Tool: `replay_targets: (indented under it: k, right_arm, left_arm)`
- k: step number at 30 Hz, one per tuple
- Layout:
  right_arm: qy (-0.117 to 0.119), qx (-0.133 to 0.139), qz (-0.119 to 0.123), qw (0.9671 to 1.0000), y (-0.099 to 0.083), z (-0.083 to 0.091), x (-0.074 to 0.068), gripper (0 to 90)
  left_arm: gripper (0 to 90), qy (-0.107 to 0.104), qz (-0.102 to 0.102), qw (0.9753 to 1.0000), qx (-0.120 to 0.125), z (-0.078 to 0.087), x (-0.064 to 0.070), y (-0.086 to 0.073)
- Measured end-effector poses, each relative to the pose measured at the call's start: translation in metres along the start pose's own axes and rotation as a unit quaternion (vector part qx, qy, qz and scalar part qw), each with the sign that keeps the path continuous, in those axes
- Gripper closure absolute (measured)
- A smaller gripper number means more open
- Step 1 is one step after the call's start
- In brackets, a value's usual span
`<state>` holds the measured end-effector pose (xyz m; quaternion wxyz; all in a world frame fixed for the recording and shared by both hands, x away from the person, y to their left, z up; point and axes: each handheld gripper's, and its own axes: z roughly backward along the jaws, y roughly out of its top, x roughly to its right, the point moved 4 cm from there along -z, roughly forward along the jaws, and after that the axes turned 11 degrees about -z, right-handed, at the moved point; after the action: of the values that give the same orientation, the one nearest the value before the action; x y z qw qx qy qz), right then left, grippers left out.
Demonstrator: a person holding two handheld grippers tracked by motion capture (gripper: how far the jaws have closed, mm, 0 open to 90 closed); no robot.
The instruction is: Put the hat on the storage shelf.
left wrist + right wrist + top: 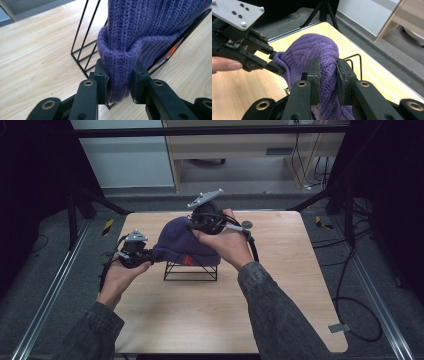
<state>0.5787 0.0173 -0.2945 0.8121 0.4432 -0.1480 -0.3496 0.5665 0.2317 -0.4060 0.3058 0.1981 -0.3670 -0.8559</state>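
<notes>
draping over the black wire rack [191, 271], the purple beanie [184, 241] is pinched by both the left tongs [119, 82] and right tongs [327, 75].

your purple knit beanie [182, 242] sits draped over the black wire rack [191, 271], its ribbed crown bulging above the rack's top and its folded cuff hanging down the rack's sides. an orange mark shows on the cuff at the rack's front. the fabric is bunched into a fold at the rack's left end.
</notes>
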Motion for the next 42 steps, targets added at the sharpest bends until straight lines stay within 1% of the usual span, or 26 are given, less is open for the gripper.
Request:
replay_targets:
  k: [4,15,20,25,33,35,39,42]
  right_arm:
    - [0.003,-0.008,0.001,1.0,-0.006,-0.004,-0.002,75.1]
    - [0.007,-0.025,-0.003,0.9997,-0.019,-0.013,-0.004,74.9]
    - [0.008,-0.035,-0.003,0.9994,-0.024,-0.019,-0.006,74.7]
    - [0.009,-0.043,-0.003,0.999,-0.029,-0.024,-0.008,74.7]
    - [0.01,-0.051,-0.002,0.9987,-0.03,-0.03,-0.013,74.5]
    - [0.008,-0.053,-0.003,0.9985,-0.03,-0.032,-0.012,74.1]
    - [0.007,-0.055,-0.004,0.9985,-0.029,-0.034,-0.013,73.4]
    - [0.006,-0.055,-0.005,0.9985,-0.029,-0.036,-0.014,73.1]
  left_arm:
    - [70.3,-0.001,-0.001,1.0,-0.006,-0.004,0.002,-0.005]
    - [69.8,-0.003,0.003,1.0,-0.008,-0.012,0.002,-0.018]
    - [69.5,0.0,0.001,0.9999,-0.016,-0.016,0.002,-0.025]
    - [69.2,-0.001,0.007,0.9998,-0.017,-0.019,0.002,-0.032]
    - [68.6,-0.003,0.013,0.9997,-0.02,-0.025,0.0,-0.037]
    - [68.3,-0.003,0.013,0.9997,-0.021,-0.026,0.001,-0.037]
    - [67.7,0.002,0.006,0.9996,-0.027,-0.027,0.001,-0.038]
    - [67.2,0.005,0.01,0.9996,-0.025,-0.027,0.001,-0.039]
